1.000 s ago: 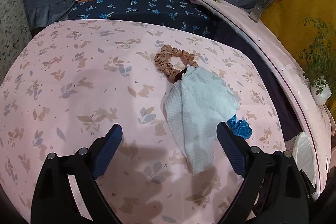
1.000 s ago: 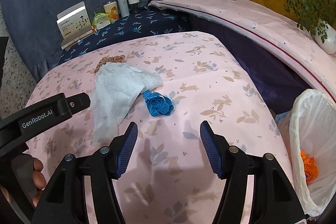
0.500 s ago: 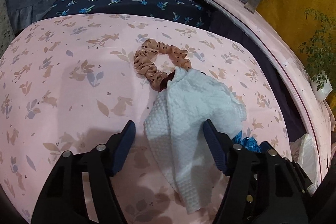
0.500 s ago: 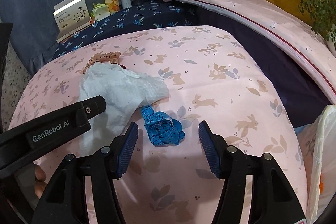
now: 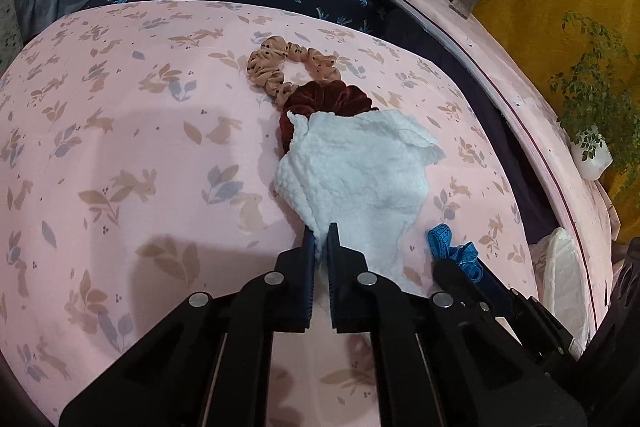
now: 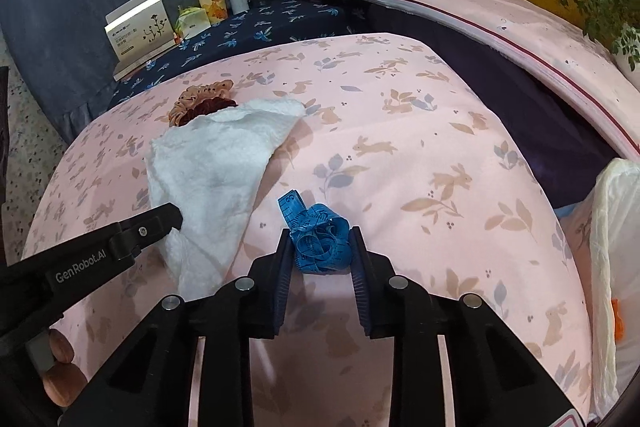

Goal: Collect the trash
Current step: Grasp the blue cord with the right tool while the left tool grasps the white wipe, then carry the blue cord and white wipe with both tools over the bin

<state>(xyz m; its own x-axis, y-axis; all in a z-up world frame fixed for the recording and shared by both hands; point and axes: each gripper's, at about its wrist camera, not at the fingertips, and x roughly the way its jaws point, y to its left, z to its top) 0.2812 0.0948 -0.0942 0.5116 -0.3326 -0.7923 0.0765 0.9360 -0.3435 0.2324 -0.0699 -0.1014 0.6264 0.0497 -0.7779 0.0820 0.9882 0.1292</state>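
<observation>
The left claw (image 5: 321,239) was pressed together, pinching the near edge of the white cloth (image 5: 360,179) on the pink tabletop (image 5: 120,147). The right claw (image 6: 320,247) pinched the blue measuring tape (image 6: 318,235), at 3 o'clock of the cloth. Two hair scrunchies (image 5: 296,71) lay at 12 o'clock, one partly under the cloth. A white trash bag (image 6: 612,227) stood at 3 o'clock.

Both cameras are sitting close above the pink bed (image 5: 120,147), looking forward, and both are seeing the white cloth (image 5: 360,179) (image 6: 216,163).
</observation>
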